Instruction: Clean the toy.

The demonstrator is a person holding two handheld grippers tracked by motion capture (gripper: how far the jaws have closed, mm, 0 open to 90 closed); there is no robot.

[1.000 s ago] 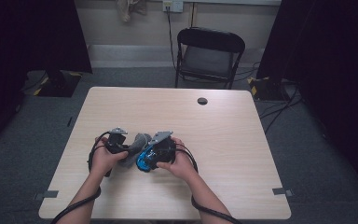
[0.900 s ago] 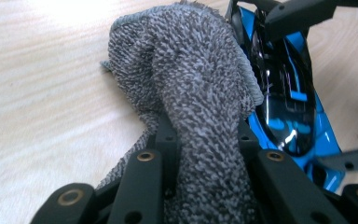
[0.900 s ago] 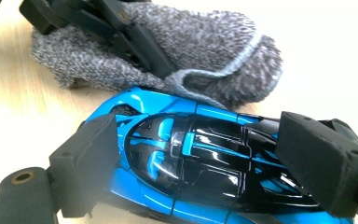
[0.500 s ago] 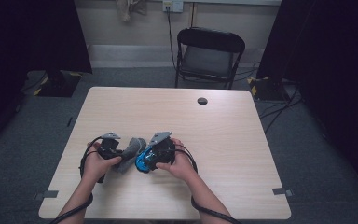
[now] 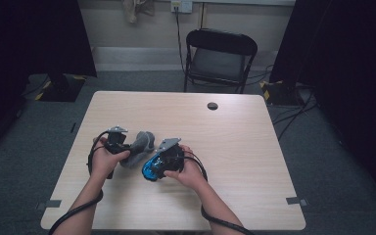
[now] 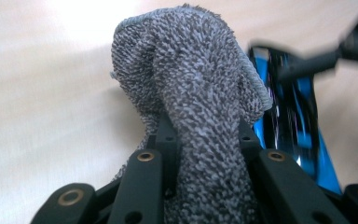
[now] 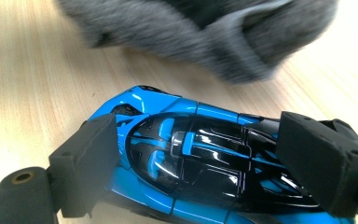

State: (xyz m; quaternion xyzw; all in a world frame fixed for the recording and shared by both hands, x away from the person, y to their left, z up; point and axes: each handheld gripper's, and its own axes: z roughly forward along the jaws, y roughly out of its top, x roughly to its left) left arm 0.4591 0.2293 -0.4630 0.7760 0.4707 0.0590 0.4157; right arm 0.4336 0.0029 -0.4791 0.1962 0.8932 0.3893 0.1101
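In the high view, the left tongs (image 5: pixel 127 149) gripped a grey cloth (image 5: pixel 139 145) beside a blue toy car (image 5: pixel 152 168) that the right tongs (image 5: pixel 162 164) held, toward the near left of the table (image 5: pixel 245 161). In the left gripper view, the jaws were clamped on the cloth (image 6: pixel 196 107), the car (image 6: pixel 293 116) just behind. In the right gripper view, the pads pressed the car's (image 7: pixel 191 163) two ends, the cloth (image 7: pixel 205 32) beyond it.

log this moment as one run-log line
left tongs: shut on grey terry cloth | right tongs: shut on glossy blue-and-black toy car | cloth beside car, over wooden table
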